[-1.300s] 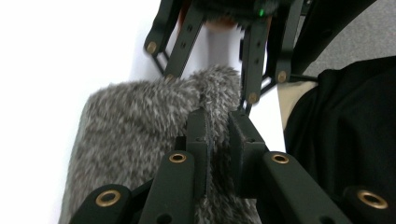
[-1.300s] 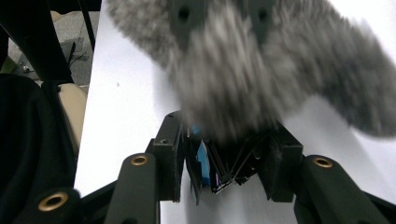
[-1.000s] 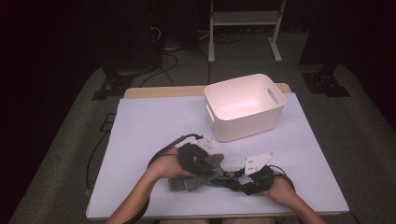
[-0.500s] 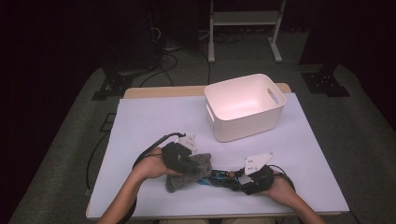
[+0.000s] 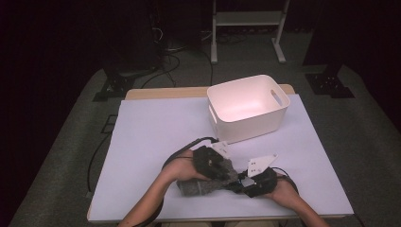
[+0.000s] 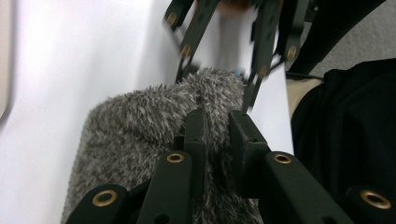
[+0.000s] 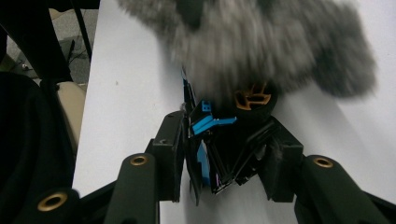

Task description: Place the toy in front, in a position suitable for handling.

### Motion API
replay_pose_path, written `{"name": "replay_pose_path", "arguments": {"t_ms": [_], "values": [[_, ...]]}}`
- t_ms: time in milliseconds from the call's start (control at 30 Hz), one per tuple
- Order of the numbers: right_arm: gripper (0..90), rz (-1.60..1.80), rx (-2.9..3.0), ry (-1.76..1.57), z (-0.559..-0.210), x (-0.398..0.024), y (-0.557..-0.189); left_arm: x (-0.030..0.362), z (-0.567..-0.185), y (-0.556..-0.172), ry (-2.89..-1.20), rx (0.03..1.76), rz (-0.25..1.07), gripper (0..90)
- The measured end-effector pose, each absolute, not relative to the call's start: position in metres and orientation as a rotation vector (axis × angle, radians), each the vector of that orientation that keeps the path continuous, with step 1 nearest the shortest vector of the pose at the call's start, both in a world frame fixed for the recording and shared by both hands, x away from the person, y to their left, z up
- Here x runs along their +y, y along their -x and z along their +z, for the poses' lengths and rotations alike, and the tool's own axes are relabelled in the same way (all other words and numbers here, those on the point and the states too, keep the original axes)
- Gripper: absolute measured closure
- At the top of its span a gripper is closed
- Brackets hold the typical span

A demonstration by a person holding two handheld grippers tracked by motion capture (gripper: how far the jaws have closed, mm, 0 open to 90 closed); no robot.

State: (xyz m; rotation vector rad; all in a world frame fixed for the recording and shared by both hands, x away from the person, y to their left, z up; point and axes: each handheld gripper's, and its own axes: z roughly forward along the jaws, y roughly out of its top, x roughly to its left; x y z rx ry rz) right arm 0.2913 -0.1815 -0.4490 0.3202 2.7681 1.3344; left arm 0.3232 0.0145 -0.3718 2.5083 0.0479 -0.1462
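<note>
No readable writing or brand shows on anything. Near the front edge of the white tabletop (image 5: 156, 132), the left tool (image 6: 217, 135) is clenched on a grey furry cover (image 6: 140, 121), its jaws pinching a fold of the fur. The right tool (image 7: 224, 154) faces it from the right, jaws grasping a black device with blue parts (image 7: 219, 144) that meets the cover. Both forearms reach in from the bottom, hands low over the tabletop. A white bin (image 5: 248, 125) stands behind them.
</note>
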Motion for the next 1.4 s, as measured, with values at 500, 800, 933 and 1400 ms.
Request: {"name": "replay_pose_path", "arguments": {"t_ms": [500,800,933,1400], "values": [[55.4,1.333,2.761,-0.31,-0.45,-0.182,-0.291,0.037,-0.371,-0.325,-2.526,0.097,-0.119,78.0],[55.5,1.333,2.763,-0.312,-0.45,-0.182,-0.291,0.092,-0.369,-0.325,-2.494,0.223,-0.073,78.0],[55.4,1.334,2.763,-0.316,-0.45,-0.182,-0.291,0.108,-0.371,-0.325,-2.485,0.277,-0.055,77.9],[46.0,1.303,2.802,-0.342,-0.44,-0.177,-0.298,0.109,-0.38,-0.328,-2.429,0.293,-0.08,78.1]]}}
